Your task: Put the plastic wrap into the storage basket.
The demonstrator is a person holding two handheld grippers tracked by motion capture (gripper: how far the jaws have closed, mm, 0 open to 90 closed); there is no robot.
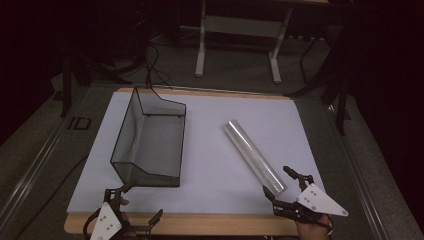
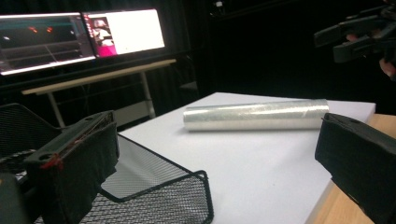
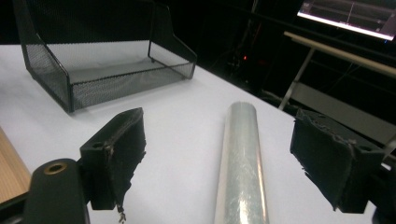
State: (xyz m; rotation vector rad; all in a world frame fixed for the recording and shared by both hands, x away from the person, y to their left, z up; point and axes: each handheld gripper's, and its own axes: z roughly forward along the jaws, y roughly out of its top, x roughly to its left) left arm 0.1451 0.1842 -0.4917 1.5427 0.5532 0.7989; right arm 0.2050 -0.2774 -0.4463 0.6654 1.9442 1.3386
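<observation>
Right hand-held gripper (image 3: pixel 219 158), jaws spread astride the near end of the film roll (image 3: pixel 243 163) — stiff, smooth, probably slippery — best pinched across its middle.

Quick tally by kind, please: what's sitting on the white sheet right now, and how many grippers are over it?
Black mesh tray: 1
Clear film roll: 1
Grippers: 2, left gripper, right gripper, both open
Total: 4

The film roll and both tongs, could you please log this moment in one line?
film roll: lying on table, unheld | right tongs: open, straddling its near end | left tongs: open, by mesh tray
</observation>
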